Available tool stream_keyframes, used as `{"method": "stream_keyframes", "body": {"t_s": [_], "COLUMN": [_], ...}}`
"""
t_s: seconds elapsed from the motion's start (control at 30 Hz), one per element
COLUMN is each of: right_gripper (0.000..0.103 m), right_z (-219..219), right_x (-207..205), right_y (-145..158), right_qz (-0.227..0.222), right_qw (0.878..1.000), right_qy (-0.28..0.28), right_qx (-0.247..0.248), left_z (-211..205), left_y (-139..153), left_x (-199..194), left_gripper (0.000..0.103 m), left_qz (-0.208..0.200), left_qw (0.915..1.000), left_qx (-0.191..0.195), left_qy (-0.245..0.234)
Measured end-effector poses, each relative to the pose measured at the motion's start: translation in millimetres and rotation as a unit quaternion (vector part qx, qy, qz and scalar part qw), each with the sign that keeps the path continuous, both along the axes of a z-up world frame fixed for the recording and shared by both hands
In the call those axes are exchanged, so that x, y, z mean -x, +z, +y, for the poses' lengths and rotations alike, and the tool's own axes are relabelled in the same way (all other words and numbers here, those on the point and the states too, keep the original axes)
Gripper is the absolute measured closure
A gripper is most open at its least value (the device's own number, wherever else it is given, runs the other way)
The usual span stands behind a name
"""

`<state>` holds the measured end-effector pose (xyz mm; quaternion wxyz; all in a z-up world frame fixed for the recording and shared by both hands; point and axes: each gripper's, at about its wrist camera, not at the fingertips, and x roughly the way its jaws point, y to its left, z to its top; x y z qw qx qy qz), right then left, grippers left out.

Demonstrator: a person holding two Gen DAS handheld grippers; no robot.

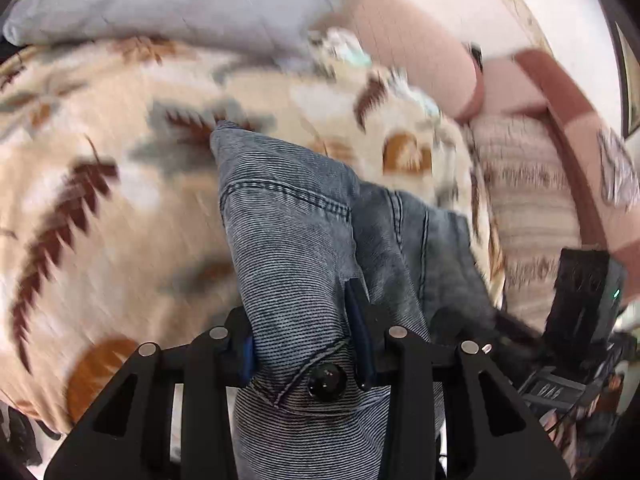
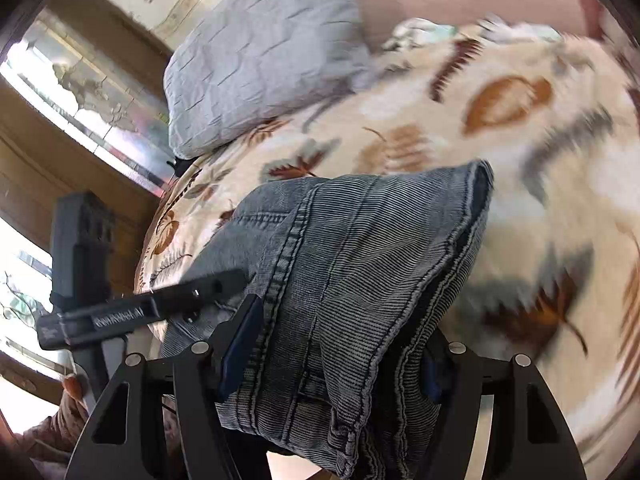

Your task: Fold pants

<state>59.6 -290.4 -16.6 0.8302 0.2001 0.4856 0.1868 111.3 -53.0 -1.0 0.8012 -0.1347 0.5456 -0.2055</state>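
The blue-grey denim pants (image 1: 288, 232) hang bunched above a leaf-patterned bedspread (image 1: 100, 200). My left gripper (image 1: 300, 320) is shut on the waistband, its blue pads pressing the cloth on both sides just above the dark button (image 1: 327, 380). In the right wrist view, my right gripper (image 2: 336, 360) is shut on a thick bundle of the same pants (image 2: 360, 248), with a seam and a hem running out past the pads (image 2: 242, 344). Both grippers hold the pants off the bedspread (image 2: 520, 160). The lower part of the pants is hidden below the jaws.
A grey quilted pillow (image 1: 180, 4) (image 2: 260, 52) lies at the head of the bed beside a pink headboard (image 1: 412, 40). A person's striped sweater (image 1: 528, 208) is at the right. A window (image 2: 80, 100) and a wooden frame stand left of the bed.
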Motion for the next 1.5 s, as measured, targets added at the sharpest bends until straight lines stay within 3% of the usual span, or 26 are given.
{"method": "stream_keyframes", "body": {"t_s": [0.1,0.2,0.3,0.37,0.4,0.43,0.5,0.63,0.73,1.03,1.2,1.33,1.5], "right_gripper": [0.034,0.033,0.029,0.025,0.019,0.01,0.006,0.005,0.005,0.001,0.001,0.001,0.0], "right_z": [12.3,21.4,42.1,57.7,59.8,51.7,38.7,43.1,46.2,53.4,49.1,44.5,51.5], "right_x": [-21.3,-38.3,-66.3,-79.4,-80.4,-76.9,-75.9,-76.3,-72.9,-11.2,30.6,55.0,82.9], "right_y": [15.5,13.4,-22.0,-64.8,-78.4,-82.9,-88.7,-84.2,-76.0,-24.6,-4.6,3.9,0.3], "right_qz": [-0.03,-0.053,-0.026,0.033,0.041,0.024,0.027,0.021,0.024,-0.014,-0.039,-0.048,-0.053], "right_qw": [0.999,0.999,0.996,0.985,0.984,0.988,0.992,0.991,0.989,0.975,0.977,0.973,0.959], "right_qy": [0.009,0.003,-0.005,-0.002,0.0,-0.018,-0.032,-0.02,-0.026,-0.034,-0.043,-0.065,-0.059], "right_qx": [-0.016,0.008,0.085,0.169,0.176,0.151,0.117,0.134,0.145,0.22,0.205,0.216,0.272], "left_z": [14.6,19.9,19.6,19.4,22.1,26.7,35.2,45.5,42.4,25.9,24.9,25.5,28.0], "left_y": [19.2,8.2,-41.4,-75.2,-80.9,-82.5,-86.6,-93.3,-83.4,-41.5,-26.6,-19.4,-18.4], "left_x": [-20.1,-42.9,-64.5,-68.2,-67.2,-65.5,-67.0,-72.1,-65.6,-7.8,24.4,48.4,84.1], "left_gripper": [0.066,0.057,0.053,0.048,0.04,0.027,0.019,0.019,0.019,0.019,0.019,0.019,0.019], "left_qz": [-0.045,-0.06,-0.008,0.027,0.02,0.008,0.008,0.044,0.047,-0.036,-0.073,-0.107,-0.147], "left_qw": [0.9986,0.9955,0.992,0.989,0.9888,0.9892,0.9897,0.9918,0.991,0.9821,0.9767,0.9688,0.9588], "left_qx": [-0.019,-0.061,-0.117,-0.14,-0.14,-0.136,-0.126,-0.079,-0.082,-0.164,-0.185,-0.208,-0.235], "left_qy": [0.023,0.039,0.047,0.041,0.046,0.055,0.067,0.09,0.094,0.086,0.079,0.08,0.064]}}
